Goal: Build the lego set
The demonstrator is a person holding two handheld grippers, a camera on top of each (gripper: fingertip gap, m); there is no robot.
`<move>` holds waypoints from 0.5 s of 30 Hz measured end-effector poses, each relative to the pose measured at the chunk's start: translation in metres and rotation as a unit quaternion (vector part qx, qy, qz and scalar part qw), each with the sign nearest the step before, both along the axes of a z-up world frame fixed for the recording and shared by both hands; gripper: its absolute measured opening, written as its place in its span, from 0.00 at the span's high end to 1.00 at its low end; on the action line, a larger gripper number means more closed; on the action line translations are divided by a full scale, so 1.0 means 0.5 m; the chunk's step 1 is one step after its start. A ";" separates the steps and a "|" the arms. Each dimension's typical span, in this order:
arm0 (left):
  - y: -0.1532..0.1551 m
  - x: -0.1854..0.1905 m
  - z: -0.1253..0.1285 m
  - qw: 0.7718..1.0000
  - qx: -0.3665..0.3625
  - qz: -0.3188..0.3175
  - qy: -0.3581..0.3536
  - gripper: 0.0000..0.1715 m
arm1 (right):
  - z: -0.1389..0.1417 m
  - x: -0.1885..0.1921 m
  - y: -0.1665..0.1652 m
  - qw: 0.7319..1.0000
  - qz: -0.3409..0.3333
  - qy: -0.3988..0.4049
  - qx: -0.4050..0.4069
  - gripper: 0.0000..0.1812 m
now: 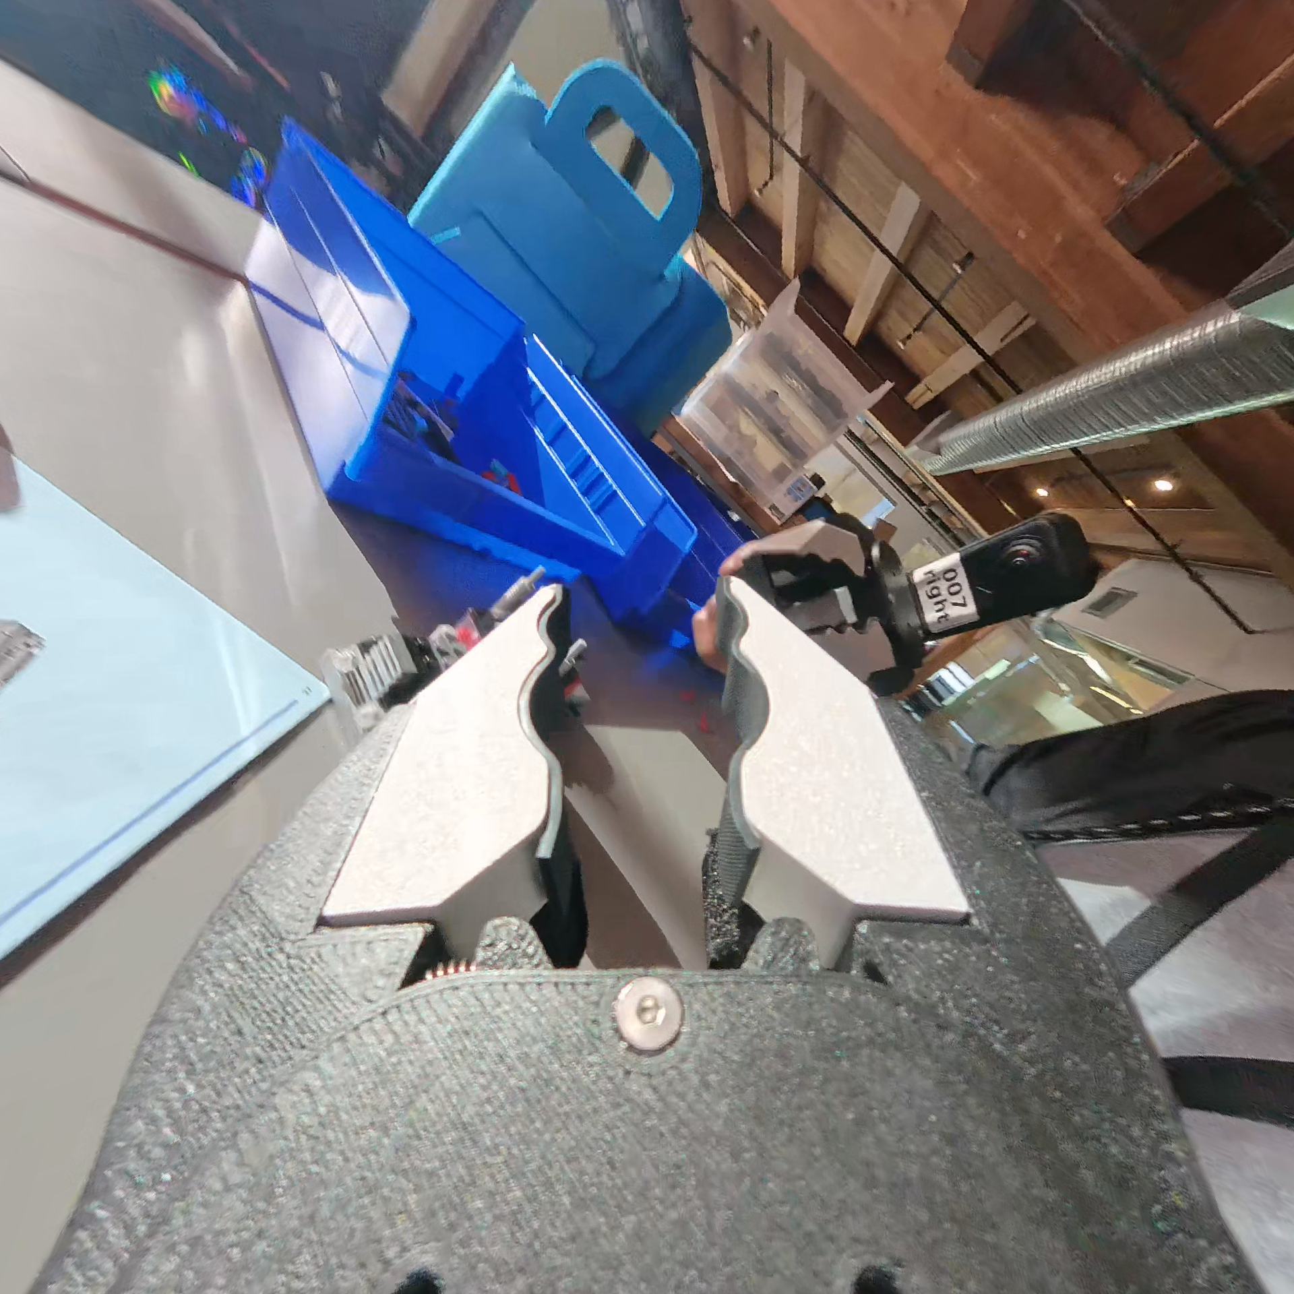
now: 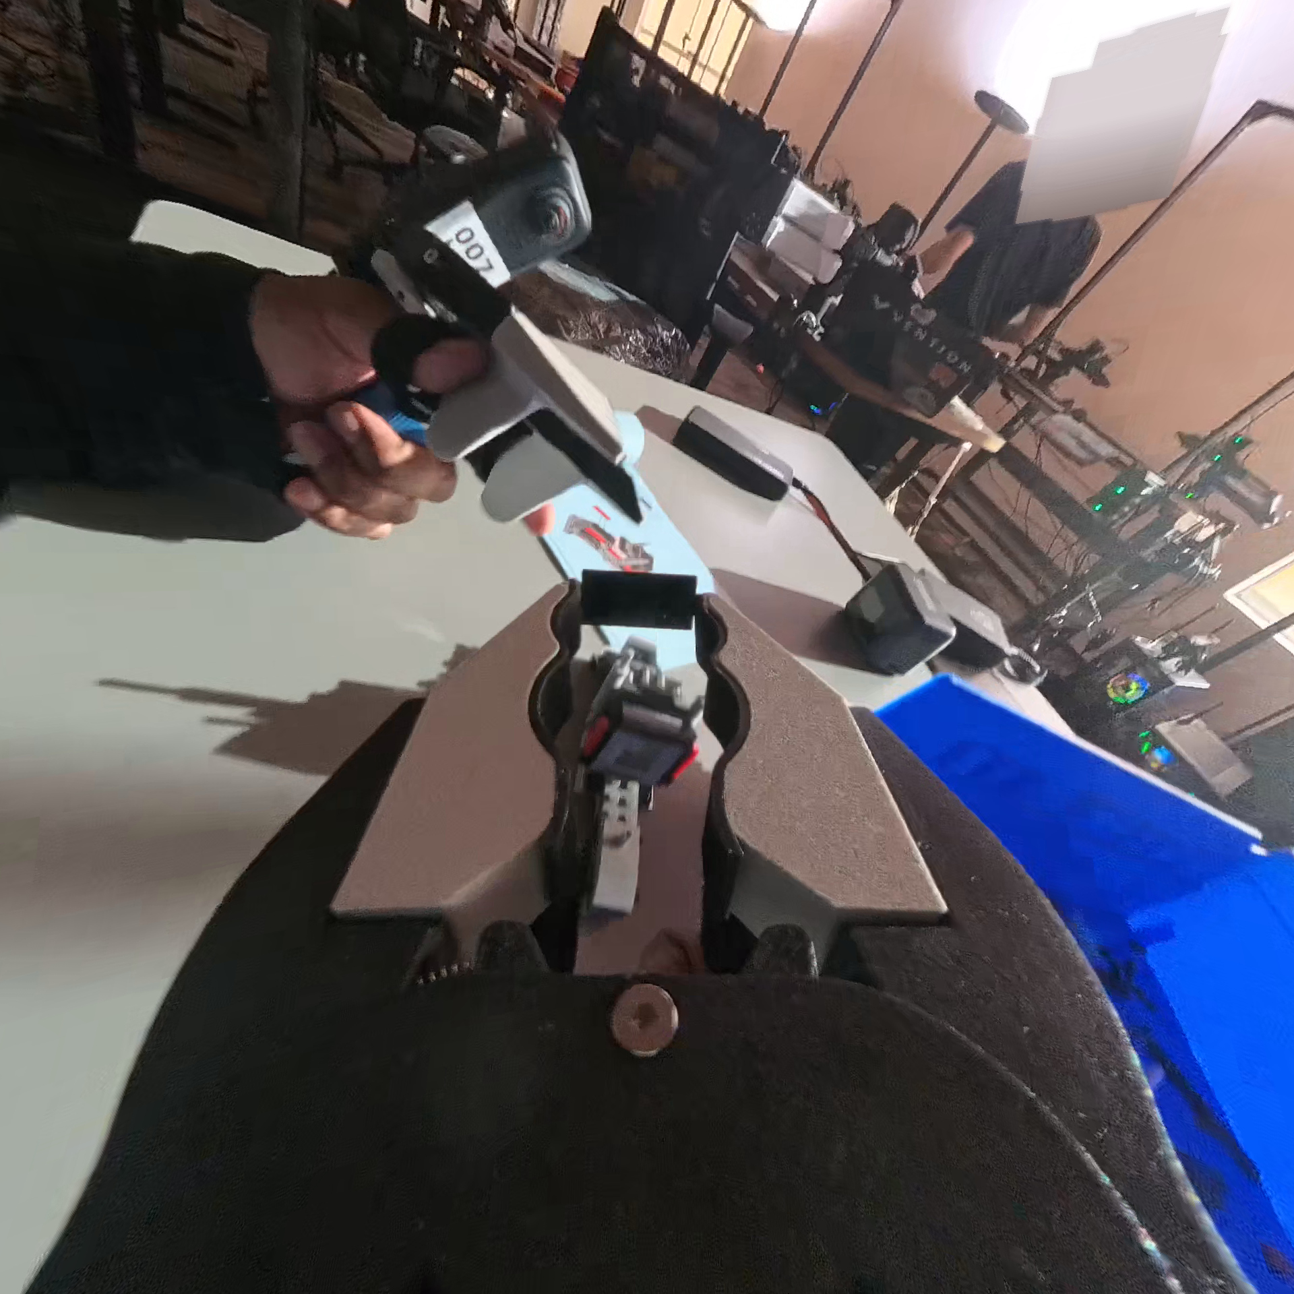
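Observation:
My right gripper (image 2: 637, 602) is shut on a small flat black Lego piece (image 2: 637, 599) held across its fingertips. Below it, between the fingers, a partly built Lego model (image 2: 637, 742) in grey, black and red sits on the grey table (image 2: 210, 616). My left gripper (image 1: 644, 609) is open and empty, tilted above the table. The model (image 1: 448, 637) shows just past its left finger, partly hidden. In the right wrist view a hand holds the left gripper (image 2: 616, 483) above the light blue instruction booklet (image 2: 658, 553).
Blue bins (image 1: 455, 392) with loose parts stand behind the model, and one bin (image 2: 1050, 805) is at my right. The booklet (image 1: 105, 665) lies to the left. A black box with a cable (image 2: 735, 455) and a small camera (image 2: 896, 623) sit farther back. People stand at a far table.

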State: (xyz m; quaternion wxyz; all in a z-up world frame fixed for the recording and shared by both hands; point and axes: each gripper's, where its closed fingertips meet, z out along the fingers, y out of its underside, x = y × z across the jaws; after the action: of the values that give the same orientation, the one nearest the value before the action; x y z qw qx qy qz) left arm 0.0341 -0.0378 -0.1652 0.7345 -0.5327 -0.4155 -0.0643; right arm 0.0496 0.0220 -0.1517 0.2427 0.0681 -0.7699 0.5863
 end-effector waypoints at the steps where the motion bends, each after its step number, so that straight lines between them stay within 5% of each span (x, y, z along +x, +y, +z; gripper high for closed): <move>1: 0.007 0.005 -0.006 1.000 0.009 -0.015 -0.019 0.75 | 0.000 -0.003 -0.018 1.000 0.001 0.010 -0.004 0.81; 7: 0.042 0.032 -0.025 0.985 0.089 -0.091 -0.112 0.75 | -0.011 -0.007 -0.082 0.999 0.016 0.038 -0.027 0.81; 15: 0.050 0.040 -0.017 0.974 0.138 -0.125 -0.130 0.76 | -0.045 -0.004 -0.097 0.998 0.029 0.051 -0.008 0.81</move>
State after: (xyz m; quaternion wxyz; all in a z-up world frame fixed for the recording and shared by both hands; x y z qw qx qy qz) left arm 0.0541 -0.0129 -0.1738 0.7263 -0.4613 -0.4250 -0.2812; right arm 0.0475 -0.0267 -0.1742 0.2648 0.1182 -0.7492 0.5954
